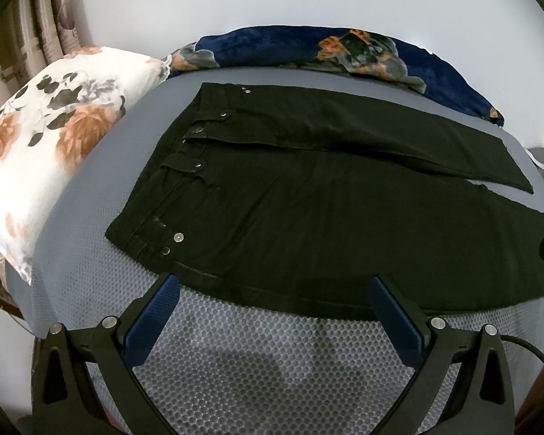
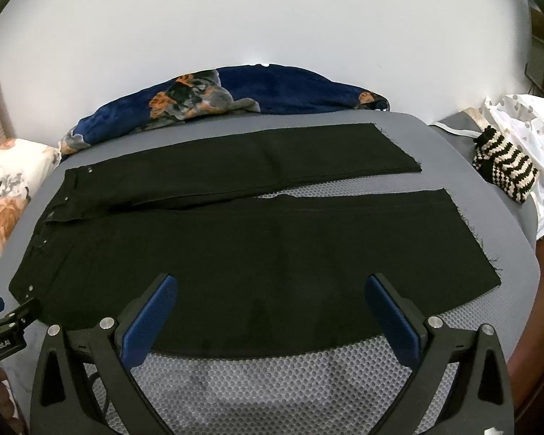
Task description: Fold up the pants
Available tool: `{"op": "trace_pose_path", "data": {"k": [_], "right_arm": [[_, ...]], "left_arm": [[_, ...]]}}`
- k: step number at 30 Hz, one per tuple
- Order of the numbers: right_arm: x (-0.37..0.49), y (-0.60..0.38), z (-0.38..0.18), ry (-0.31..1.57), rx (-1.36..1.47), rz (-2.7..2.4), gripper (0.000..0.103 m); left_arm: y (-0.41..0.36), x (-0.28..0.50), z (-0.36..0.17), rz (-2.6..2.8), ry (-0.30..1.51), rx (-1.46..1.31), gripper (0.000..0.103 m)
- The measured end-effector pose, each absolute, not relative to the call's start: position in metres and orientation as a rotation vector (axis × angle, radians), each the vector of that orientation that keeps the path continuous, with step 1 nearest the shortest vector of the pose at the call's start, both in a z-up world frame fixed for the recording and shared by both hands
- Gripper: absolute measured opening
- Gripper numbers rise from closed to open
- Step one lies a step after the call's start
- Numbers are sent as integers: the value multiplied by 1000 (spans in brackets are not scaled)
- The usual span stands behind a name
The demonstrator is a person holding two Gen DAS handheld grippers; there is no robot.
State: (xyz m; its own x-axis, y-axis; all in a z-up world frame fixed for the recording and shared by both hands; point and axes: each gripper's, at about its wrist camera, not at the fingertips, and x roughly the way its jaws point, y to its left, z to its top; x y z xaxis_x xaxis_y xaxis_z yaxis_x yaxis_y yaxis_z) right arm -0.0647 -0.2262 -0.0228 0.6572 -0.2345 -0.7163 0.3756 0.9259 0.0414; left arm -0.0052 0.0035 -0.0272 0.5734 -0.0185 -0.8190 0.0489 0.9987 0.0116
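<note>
Black pants lie flat on a grey mesh mattress, waistband to the left, both legs stretched to the right. In the right wrist view the pants show their two leg hems at the right with a thin gap between the legs. My left gripper is open, its blue pads at the near edge of the pants close to the waist end. My right gripper is open too, its blue-padded fingers over the near leg's edge. Neither holds any cloth.
A floral white pillow lies left of the waistband. A dark blue floral blanket is bunched along the far side by the white wall. A striped knit item and white cloth sit at the right. The left gripper shows at the left edge.
</note>
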Motion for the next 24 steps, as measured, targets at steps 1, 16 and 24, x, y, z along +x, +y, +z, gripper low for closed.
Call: {"op": "trace_pose_path", "data": {"k": [1,16,24], "right_arm": [[-65,-226,-23,780,194,-346,103],[-62,-224,-22,778,195,-340,103],[-61,-223,-23,781,196,-337,103]], "left_arm": [[4,-5,-27,-39,958,33,103],[5,-6,-29,-40,954,34,103],[4,-6,-29,-40,952,36,103]]}}
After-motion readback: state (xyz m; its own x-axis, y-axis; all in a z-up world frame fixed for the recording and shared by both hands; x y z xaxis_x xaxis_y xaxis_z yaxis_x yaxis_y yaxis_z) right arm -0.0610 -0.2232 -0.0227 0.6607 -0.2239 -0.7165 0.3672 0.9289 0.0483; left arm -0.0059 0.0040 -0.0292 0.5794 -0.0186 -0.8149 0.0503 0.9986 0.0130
